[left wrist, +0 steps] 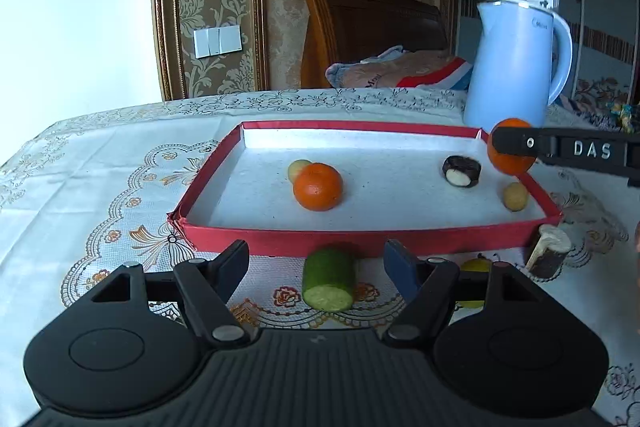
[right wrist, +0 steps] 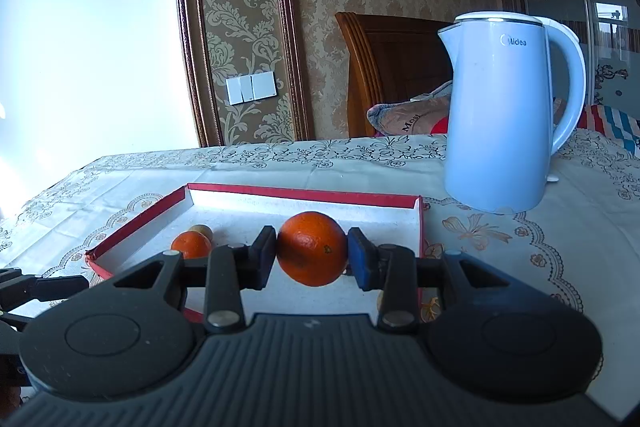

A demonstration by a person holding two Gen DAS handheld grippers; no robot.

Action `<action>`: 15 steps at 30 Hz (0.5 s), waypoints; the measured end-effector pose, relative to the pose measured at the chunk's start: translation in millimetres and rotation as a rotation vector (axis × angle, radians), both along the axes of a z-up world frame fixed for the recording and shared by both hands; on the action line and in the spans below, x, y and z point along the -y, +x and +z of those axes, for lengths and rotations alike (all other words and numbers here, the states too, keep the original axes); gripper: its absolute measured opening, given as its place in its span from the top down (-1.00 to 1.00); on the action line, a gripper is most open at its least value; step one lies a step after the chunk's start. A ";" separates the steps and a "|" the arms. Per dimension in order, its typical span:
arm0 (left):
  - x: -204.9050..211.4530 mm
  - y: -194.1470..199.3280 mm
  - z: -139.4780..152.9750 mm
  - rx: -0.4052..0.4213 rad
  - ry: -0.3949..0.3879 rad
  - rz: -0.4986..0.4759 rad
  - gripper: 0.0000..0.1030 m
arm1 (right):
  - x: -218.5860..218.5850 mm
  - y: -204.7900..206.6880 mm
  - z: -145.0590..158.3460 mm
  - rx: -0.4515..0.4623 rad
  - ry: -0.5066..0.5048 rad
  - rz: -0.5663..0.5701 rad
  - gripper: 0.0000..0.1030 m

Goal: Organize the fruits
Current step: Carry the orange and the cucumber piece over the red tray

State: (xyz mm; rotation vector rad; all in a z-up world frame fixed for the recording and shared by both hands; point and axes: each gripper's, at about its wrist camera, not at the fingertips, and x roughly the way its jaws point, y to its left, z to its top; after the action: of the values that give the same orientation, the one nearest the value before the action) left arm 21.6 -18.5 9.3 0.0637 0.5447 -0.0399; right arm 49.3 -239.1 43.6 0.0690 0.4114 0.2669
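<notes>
A red-rimmed tray lies on the table. In it are an orange, a small yellowish fruit behind it, a dark-skinned piece with a white inside and another small yellowish fruit. My right gripper is shut on a second orange and holds it above the tray's right part; it also shows in the left wrist view. My left gripper is open and empty, with a green cucumber chunk on the cloth between its fingers, in front of the tray.
A pale blue kettle stands behind the tray at the right. A dark-skinned white-fleshed piece and a yellow fruit lie on the cloth by the tray's near right corner. A bed headboard is beyond the table.
</notes>
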 end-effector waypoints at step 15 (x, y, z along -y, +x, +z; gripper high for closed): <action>-0.4 16.3 -17.9 -0.103 0.007 0.000 0.39 | -2.6 -1.6 -2.0 -0.002 -0.007 0.006 0.29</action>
State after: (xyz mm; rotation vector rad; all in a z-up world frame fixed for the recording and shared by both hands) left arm 37.9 -18.1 -8.6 0.0684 0.6476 -0.0420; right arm 47.7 -236.5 41.7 0.0617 0.4148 0.2711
